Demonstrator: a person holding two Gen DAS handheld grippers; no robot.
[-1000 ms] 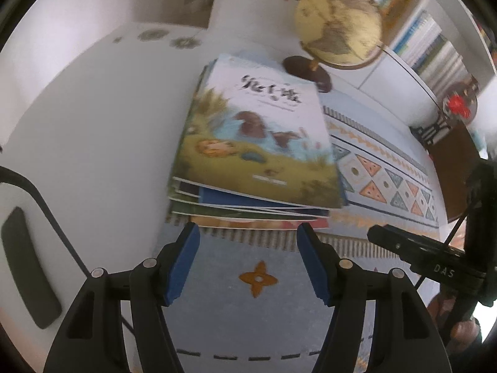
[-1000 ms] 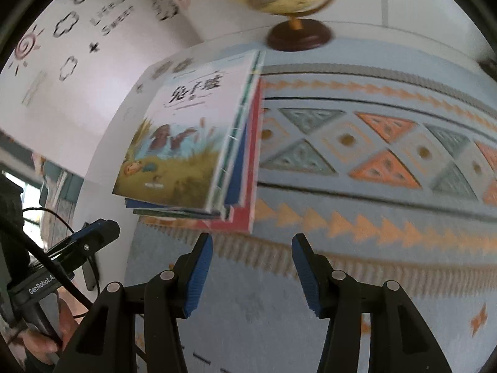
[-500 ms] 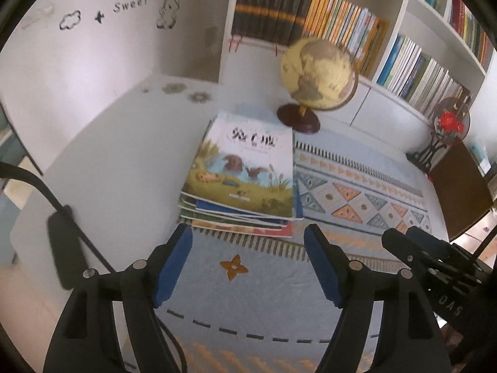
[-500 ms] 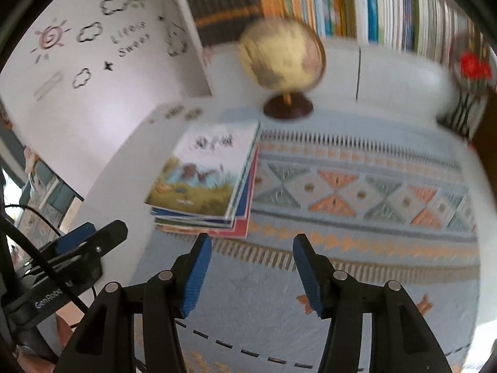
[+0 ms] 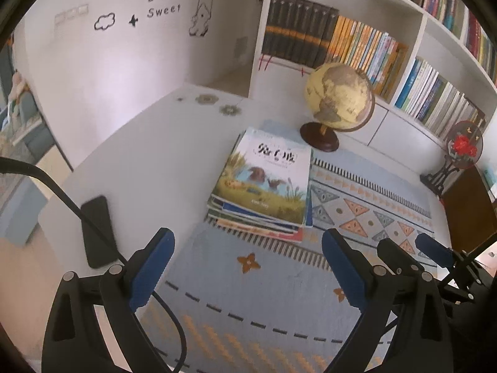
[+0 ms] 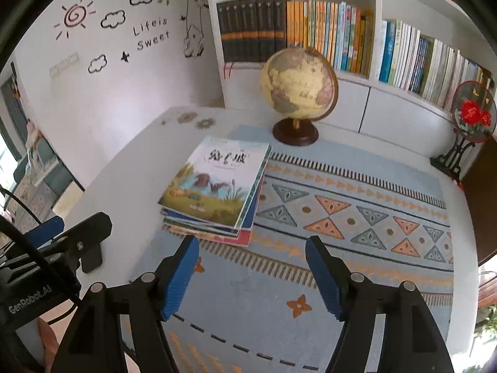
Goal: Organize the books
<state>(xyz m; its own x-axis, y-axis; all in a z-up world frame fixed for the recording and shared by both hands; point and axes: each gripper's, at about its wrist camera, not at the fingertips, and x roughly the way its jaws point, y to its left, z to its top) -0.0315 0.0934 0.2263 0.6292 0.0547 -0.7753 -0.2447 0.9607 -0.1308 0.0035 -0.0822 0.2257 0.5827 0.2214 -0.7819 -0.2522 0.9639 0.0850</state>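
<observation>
A white wall carries black line decals of clouds and a sun, with the words "Life is Sweet". Beside it a white bookcase holds upright rows of dark and bright spines. The white table is smooth and rounded; over it lies a pale blue woven runner with orange and grey triangles and a fringed stripe. A yellowed globe stands on a round dark wooden base. The stack of thin picture books lies flat at the runner's left end, its glossy top cover showing animals in grass under a Chinese title. The left gripper and right gripper, black with ribbed blue pads, hang above and short of the stack, jaws opening, nothing between them. "GenRobot.AI" is printed on the left one's body.
</observation>
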